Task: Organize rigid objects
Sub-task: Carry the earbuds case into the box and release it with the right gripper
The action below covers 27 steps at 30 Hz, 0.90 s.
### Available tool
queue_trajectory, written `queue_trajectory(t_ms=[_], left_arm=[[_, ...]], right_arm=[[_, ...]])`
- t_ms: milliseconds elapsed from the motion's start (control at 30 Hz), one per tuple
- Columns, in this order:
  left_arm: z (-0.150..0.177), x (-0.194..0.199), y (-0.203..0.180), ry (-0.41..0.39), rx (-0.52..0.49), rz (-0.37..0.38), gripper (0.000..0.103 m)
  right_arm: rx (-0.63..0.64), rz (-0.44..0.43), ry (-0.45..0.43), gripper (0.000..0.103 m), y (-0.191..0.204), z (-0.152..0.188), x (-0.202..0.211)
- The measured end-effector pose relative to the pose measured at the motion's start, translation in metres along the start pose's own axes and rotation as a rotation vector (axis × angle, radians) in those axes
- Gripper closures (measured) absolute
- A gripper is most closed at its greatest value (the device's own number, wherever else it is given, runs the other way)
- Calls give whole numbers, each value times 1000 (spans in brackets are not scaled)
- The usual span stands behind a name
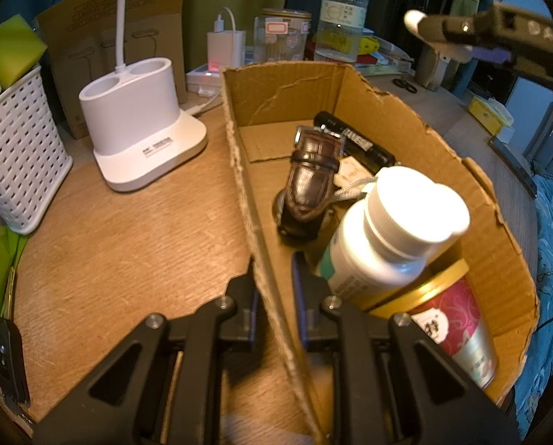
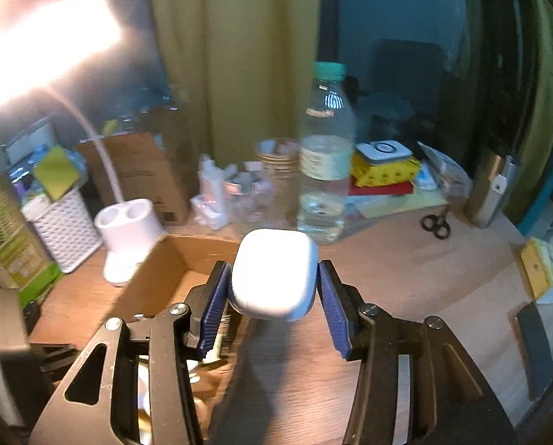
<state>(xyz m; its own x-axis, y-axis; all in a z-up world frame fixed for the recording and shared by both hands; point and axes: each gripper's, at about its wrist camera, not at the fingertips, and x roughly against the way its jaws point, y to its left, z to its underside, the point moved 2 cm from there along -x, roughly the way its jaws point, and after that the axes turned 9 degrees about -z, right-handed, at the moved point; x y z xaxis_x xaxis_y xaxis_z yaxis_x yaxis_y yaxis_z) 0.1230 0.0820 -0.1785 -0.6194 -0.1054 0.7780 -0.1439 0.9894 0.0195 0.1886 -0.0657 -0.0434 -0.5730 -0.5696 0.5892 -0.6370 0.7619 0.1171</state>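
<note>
Box partly filled, white case on its way in

The left gripper [image 1: 274, 304] pinches the near wall of the cardboard box [image 1: 491, 200], one finger outside and one inside, steadying it on the wooden desk [image 1: 128, 244]. Already inside lie a brown watch [image 1: 309, 181], a black tube [image 1: 354, 141], a white pill bottle [image 1: 384, 237] and a gold-lidded can [image 1: 450, 315], so much of the sorting looks done. The right gripper [image 2: 272, 300] holds a small white case [image 2: 274, 274] between its blue pads, raised in the air above the desk beside the box's edge. Judging by this, the case goes in next; scissors [image 2: 435, 224] and a black key fob [image 1: 7, 363] on the desk may follow.
</note>
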Motion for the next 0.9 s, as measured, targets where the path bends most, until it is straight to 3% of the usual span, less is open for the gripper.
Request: queue_trajectory(t_ms=[400,733,900], left_arm=[[0,0,0,0,0,0,87],[0,0,0,0,0,0,87],[0,0,0,0,0,0,87]], right_arm=[[91,-108,69,52,53,10,-18],[201,-101,198,52,77,36,-50],[195,-101,211,52,75,38,-51]])
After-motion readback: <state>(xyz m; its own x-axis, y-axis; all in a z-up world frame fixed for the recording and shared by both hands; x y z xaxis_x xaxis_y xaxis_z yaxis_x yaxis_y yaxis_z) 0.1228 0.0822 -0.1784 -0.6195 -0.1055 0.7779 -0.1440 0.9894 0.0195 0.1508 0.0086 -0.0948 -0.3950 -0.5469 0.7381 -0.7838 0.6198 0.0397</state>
